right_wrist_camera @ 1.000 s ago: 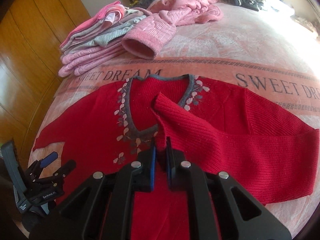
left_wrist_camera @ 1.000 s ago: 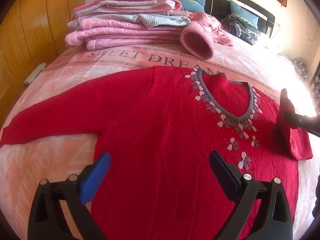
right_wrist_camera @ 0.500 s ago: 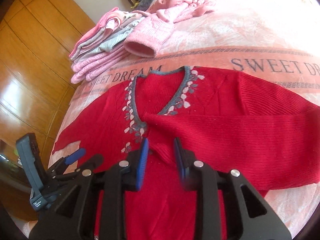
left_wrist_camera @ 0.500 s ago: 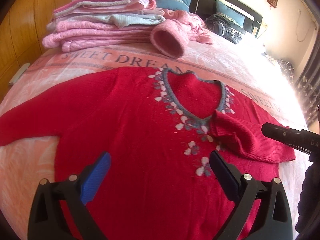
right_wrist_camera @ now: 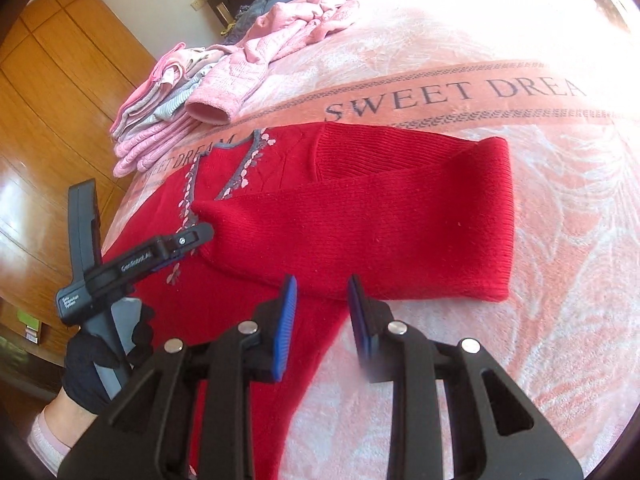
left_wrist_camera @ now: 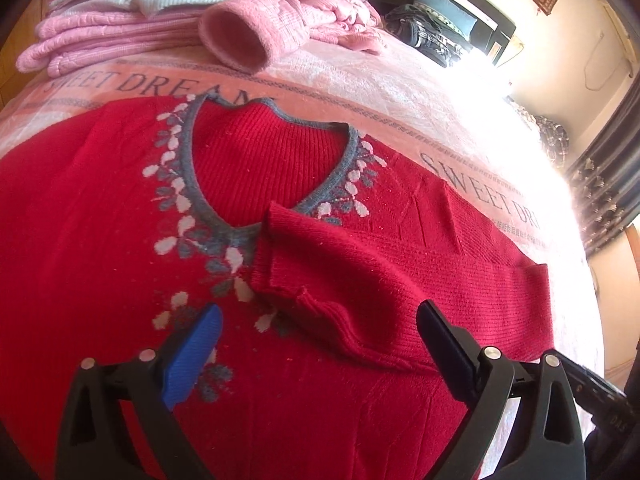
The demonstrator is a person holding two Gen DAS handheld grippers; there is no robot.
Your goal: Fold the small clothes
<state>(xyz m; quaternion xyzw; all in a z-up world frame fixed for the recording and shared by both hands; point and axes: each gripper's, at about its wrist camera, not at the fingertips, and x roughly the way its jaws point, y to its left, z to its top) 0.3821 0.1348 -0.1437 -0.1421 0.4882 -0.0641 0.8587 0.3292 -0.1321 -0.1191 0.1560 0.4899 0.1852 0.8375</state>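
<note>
A red knit sweater [left_wrist_camera: 100, 232] with a grey V-neck and a leaf pattern lies flat on the pink bed cover. Its right sleeve [left_wrist_camera: 360, 272] is folded across the chest, cuff near the point of the neckline. The same sleeve [right_wrist_camera: 380, 232] fills the middle of the right wrist view. My left gripper [left_wrist_camera: 320, 332] hovers open over the sweater's chest, just below the cuff, holding nothing. My right gripper [right_wrist_camera: 322, 304] is open and empty, just below the folded sleeve's lower edge. The left gripper [right_wrist_camera: 192, 240] also shows in the right wrist view, held by a gloved hand [right_wrist_camera: 96, 360].
A stack of folded pink and pale blue clothes [left_wrist_camera: 120, 20] sits at the head of the bed, with a loose pink garment [left_wrist_camera: 256, 36] beside it. A wooden wardrobe [right_wrist_camera: 52, 120] stands to the left. Bare bed cover [right_wrist_camera: 560, 320] lies right of the sweater.
My right gripper opened, let go of the sleeve cuff and drew back to the right. The sleeve now rests across the chest. My left gripper moved closer to the neckline.
</note>
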